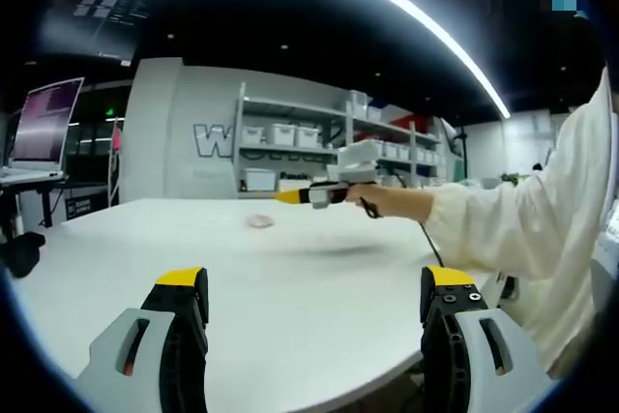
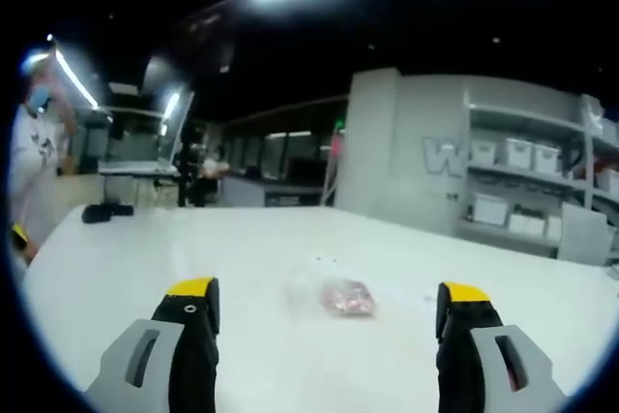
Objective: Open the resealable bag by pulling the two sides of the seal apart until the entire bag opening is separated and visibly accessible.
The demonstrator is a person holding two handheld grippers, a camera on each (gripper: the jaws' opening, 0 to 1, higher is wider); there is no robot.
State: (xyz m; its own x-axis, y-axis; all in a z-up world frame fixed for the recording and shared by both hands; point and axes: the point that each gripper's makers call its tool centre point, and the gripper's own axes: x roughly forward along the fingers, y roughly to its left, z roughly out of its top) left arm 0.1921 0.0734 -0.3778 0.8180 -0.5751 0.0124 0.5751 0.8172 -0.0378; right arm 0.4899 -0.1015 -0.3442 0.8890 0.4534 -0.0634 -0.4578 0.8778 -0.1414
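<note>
Left tool: seen in the left gripper view, both jaws rise from the bottom edge, spread wide with nothing between them; grey bodies, black inner faces, yellow tips. It hangs over the near part of the tabletop, not touching it.
Right tool: in the right gripper view its jaws stand wide apart and hold nothing. In the left gripper view the same tool comes in from the right, held in a person's hand, yellow tip pointing toward the bag, above the tabletop.
Resealable bag: small clear bag with reddish-pink contents, lying flat on the tabletop; in the right gripper view it sits between the two jaws and a little beyond them, untouched. In the left gripper view it is a small pale spot far across the tabletop, just below the right tool's tip. Whether its seal is closed cannot be told.
Tabletop: white, rounded edge.
Sleeve: white, reaching in from the right of the left gripper view.
Black object: lies at the far left edge of the tabletop, well apart from the bag.
Shelves: grey, with white bins, against the back wall.
Monitor: lit, at far left.
</note>
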